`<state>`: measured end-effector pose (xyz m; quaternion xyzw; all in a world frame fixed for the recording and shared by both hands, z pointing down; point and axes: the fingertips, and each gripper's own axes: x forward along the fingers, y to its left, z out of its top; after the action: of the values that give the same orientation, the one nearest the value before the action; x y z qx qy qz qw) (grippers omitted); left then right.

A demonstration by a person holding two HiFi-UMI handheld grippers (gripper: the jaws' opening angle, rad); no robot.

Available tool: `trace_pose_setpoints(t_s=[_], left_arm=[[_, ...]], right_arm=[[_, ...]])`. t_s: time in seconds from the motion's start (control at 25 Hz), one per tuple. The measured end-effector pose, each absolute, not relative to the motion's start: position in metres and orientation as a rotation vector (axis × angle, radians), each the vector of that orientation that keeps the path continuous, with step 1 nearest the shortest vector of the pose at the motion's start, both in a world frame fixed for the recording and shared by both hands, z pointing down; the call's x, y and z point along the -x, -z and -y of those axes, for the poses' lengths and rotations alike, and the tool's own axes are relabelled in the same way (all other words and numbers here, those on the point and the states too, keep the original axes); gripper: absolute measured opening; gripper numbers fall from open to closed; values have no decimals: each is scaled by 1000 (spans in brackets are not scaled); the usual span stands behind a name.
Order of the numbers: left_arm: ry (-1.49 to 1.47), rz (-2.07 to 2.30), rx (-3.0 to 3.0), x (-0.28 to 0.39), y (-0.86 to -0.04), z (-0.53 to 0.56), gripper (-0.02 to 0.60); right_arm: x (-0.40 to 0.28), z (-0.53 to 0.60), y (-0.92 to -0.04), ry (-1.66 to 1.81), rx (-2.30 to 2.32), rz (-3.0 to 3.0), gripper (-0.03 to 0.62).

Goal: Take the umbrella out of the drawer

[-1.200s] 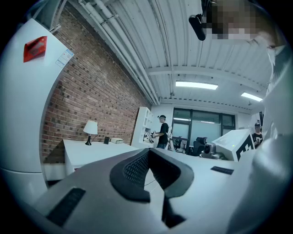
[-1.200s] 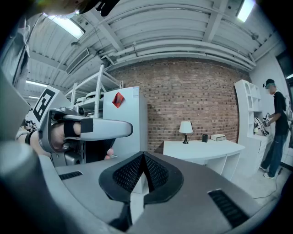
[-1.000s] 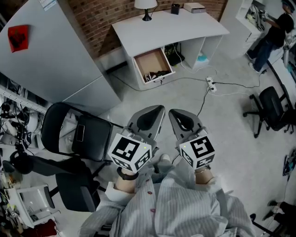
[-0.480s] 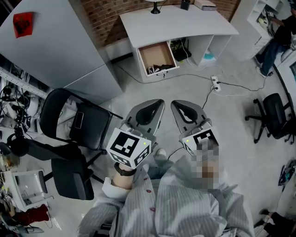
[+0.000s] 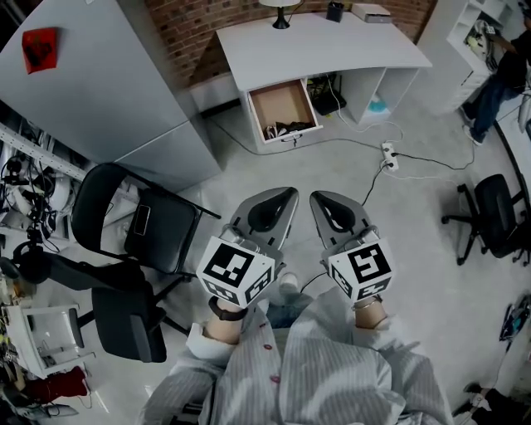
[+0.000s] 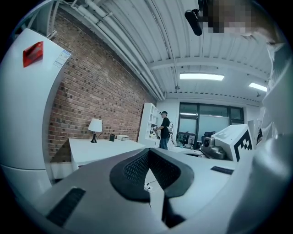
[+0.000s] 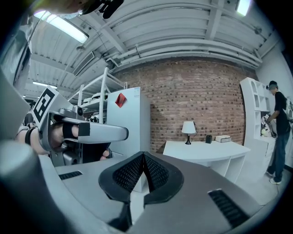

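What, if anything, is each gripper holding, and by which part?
Nothing is held. The left gripper and the right gripper both have their jaws shut together with nothing between them.

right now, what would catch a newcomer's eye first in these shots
The left hand-held gripper and right hand-held gripper, both shut and empty, fill the foreground side by side, topped by black-and-white marker cubes. Beyond them, against the brick wall, a white desk stands with its drawer open, dark things lying at its near end. A black chair stands to the left.
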<state>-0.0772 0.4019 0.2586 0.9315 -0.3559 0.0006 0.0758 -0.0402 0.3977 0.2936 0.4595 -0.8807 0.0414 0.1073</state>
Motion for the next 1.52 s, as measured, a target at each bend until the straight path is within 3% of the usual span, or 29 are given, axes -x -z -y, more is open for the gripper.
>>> trace_pose_setpoints(t_s=[0.92, 1.52], left_arm=[[-39, 916, -2880, 102, -252, -154, 8], [-160, 772, -2868, 99, -294, -83, 8]], right_arm=[[55, -163, -288, -157, -1570, 2476, 35], [38, -97, -322, -302, -1716, 2364, 35]])
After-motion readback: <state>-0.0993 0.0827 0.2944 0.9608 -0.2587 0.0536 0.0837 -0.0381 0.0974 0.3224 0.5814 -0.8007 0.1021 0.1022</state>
